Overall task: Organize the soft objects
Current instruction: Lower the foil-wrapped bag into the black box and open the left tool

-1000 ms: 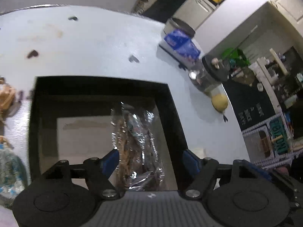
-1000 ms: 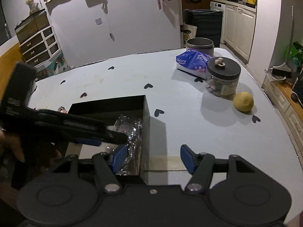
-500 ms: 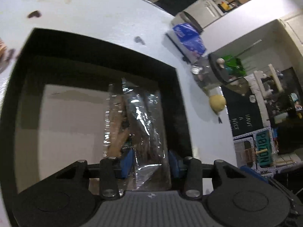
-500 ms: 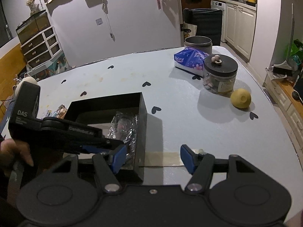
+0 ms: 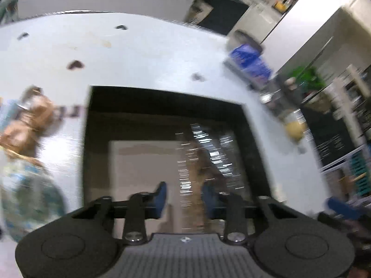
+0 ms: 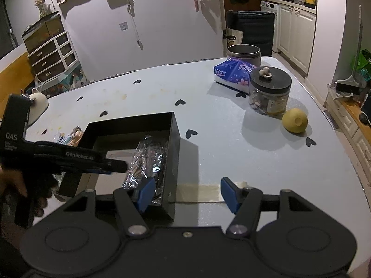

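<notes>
Left gripper reaches over the black box on the bench, pressed together, gripping nothing; the foil-wrapped snack packet lies inside along its right wall; right gripper hangs spread, empty.

Wrapper: crinkled clear plastic, showing glossy. Box: looking matt black. Jar: glass, appearing smooth, with matt lid.

Black box, silvery packet, yellow fruit.
</notes>
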